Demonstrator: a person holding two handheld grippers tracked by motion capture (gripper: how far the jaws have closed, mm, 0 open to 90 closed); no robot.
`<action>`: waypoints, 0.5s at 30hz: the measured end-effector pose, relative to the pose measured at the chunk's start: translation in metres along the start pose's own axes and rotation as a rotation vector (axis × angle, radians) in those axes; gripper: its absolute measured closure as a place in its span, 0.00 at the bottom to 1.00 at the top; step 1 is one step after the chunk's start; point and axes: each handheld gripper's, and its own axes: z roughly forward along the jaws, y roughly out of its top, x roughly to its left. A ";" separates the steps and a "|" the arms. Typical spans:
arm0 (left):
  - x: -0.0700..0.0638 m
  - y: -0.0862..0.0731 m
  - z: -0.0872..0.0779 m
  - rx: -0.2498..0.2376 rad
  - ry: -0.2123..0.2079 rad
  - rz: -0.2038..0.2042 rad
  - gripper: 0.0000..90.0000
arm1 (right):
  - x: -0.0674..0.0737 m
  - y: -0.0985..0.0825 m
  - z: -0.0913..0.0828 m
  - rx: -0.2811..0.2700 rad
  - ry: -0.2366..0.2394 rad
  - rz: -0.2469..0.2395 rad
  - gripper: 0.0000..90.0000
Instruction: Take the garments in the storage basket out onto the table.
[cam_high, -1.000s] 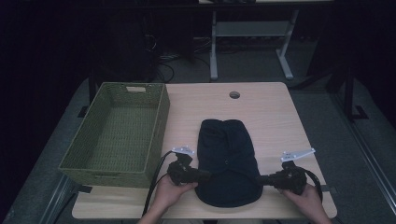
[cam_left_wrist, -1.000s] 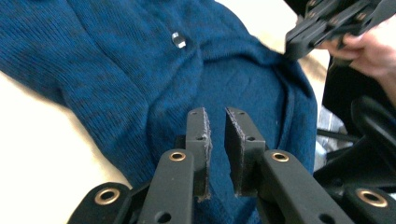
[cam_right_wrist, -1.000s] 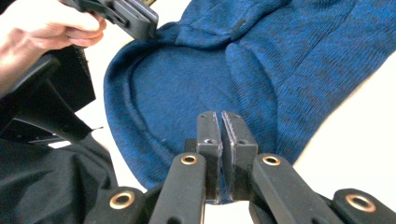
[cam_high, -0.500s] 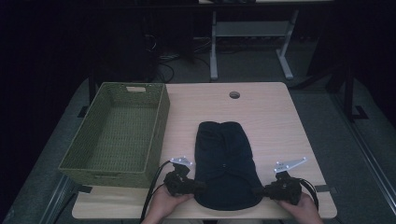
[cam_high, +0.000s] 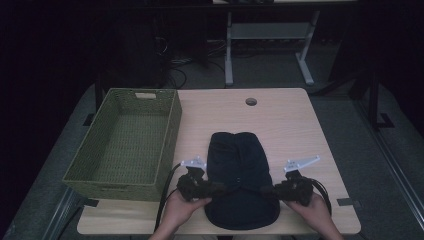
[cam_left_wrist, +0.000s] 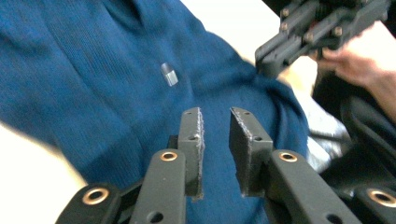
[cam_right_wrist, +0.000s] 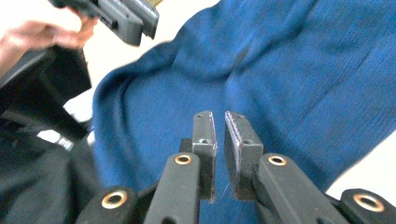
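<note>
Blue knitted garment (cam_left_wrist: 93, 84) with fine ribbing and a small silvery tag (cam_left_wrist: 169, 74), looking near black from above, green woven basket (cam_high: 125, 145) at left, pale wood-grain table (cam_high: 290, 125), black gripper jaws with brass-coloured rivets

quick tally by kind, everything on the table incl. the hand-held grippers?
Blue knit garment: 1
Green woven basket: 1
Hand-held grippers: 2 (left hand-held gripper, right hand-held gripper)
Total: 4
</note>
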 end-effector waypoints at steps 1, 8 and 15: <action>0.004 0.006 0.003 -0.009 0.024 -0.002 0.80 | -0.003 0.007 0.002 -0.010 -0.009 0.005 0.93; 0.036 0.034 0.026 -0.066 0.121 -0.072 0.79 | -0.035 0.053 0.018 -0.013 -0.071 0.051 0.93; 0.053 0.028 0.046 0.039 0.149 -0.111 0.80 | -0.058 0.051 0.043 0.127 -0.084 0.105 0.94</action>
